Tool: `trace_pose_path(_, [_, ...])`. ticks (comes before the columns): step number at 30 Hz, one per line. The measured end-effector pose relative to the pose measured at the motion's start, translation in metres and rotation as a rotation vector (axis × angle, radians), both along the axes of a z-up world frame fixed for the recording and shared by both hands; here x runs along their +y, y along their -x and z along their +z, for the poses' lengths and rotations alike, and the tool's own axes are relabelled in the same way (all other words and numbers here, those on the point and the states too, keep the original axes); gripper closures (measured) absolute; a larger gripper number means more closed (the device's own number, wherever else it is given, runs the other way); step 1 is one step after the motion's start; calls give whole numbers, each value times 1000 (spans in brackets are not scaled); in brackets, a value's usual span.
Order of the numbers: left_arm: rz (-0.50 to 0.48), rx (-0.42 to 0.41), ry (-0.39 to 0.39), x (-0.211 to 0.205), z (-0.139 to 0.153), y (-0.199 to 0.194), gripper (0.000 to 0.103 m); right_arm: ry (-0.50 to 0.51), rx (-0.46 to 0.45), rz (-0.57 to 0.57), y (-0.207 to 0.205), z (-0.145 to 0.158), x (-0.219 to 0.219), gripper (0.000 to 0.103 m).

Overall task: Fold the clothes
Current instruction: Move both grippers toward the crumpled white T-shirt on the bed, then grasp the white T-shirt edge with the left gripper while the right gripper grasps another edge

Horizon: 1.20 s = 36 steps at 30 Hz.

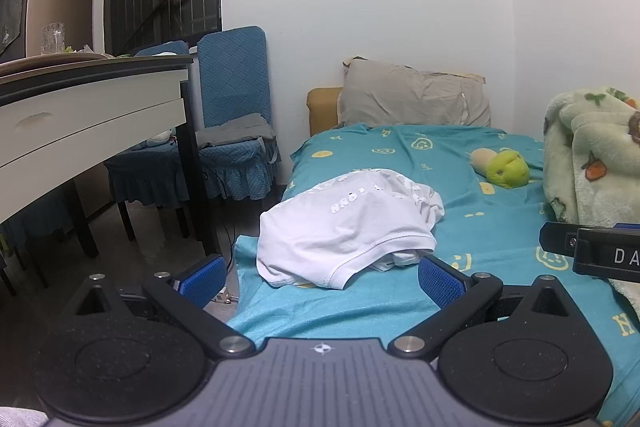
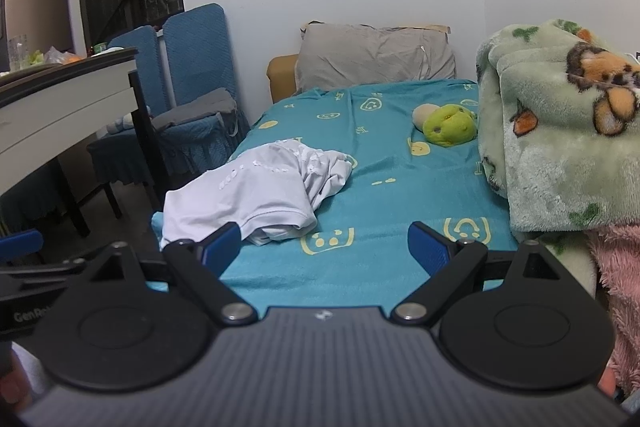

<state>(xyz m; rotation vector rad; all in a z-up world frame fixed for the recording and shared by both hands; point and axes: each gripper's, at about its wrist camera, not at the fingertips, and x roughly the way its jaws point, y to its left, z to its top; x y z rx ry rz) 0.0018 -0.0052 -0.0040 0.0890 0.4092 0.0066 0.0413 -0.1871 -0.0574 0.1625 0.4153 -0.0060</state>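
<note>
While both grippers hang above the near end of a narrow bed point(image 1: 472, 195), a crumpled white T-shirt point(image 1: 344, 227) lies in a heap on the teal sheet, close to the bed's left edge and toward the foot. Its hem faces the viewer, and a faint printed line of characters runs across the upper cloth.

The left gripper point(image 1: 320, 279) has its blue-padded jaws spread wide, empty, with the shirt's near hem just beyond them. The right gripper point(image 2: 324, 251) is likewise spread wide and holds nothing; its left finger overlaps the shirt's near corner in view, though whether it touches cannot be told.

As I judge it, the step in hand is to take hold and spread the shirt flat. To do it well, each gripper should pinch a single layer at opposite ends of the hem or the shoulders, not the bunched middle, then draw apart toward the bed's centre.

Room is tight on the left: the shirt sits near the mattress edge, with floor, a table point(image 1: 92, 107) and blue-covered chairs point(image 1: 236, 99) beyond. On the right, a folded fleece blanket point(image 2: 560, 123) takes up that side. Open sheet lies between, up to a green plush toy point(image 2: 448, 125) and a grey pillow point(image 2: 376, 55).
</note>
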Motion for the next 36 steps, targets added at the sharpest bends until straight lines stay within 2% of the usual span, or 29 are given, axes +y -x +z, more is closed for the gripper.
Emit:
trace_pose_path(8, [-6, -1, 1, -1, -1, 0, 0, -5, 3, -7, 0, 1, -2, 11])
trace_pose_path(14, [-23, 1, 9, -1, -1, -1, 0, 29, -14, -5, 3, 3, 2, 11])
trace_pose_path(17, [-40, 2, 14, -2, -2, -1, 0, 45, -31, -25, 6, 11, 3, 11])
trace_pose_path(21, [-52, 20, 6, -4, -3, -6, 0, 44, -75, -26, 2, 39, 1, 11])
trace_pose_path(24, [-92, 64, -1, -8, -7, -16, 0, 72, -115, -3, -11, 67, 3, 11])
trace_pose_path(27, [-144, 139, -3, -12, -11, -34, 0, 35, -78, 56, -36, 88, 0, 11])
trace_pose_path(29, [-177, 177, -16, -15, -14, -47, 0, 57, -85, 80, -46, 96, 2, 11])
trace_pose_path(32, [-198, 231, -85, -23, -23, -74, 0, 96, -88, 102, -60, 96, -2, 11])
trace_pose_path(36, [-241, 355, -182, -36, -48, -124, 3, 99, -45, 70, -78, 80, -19, 11])
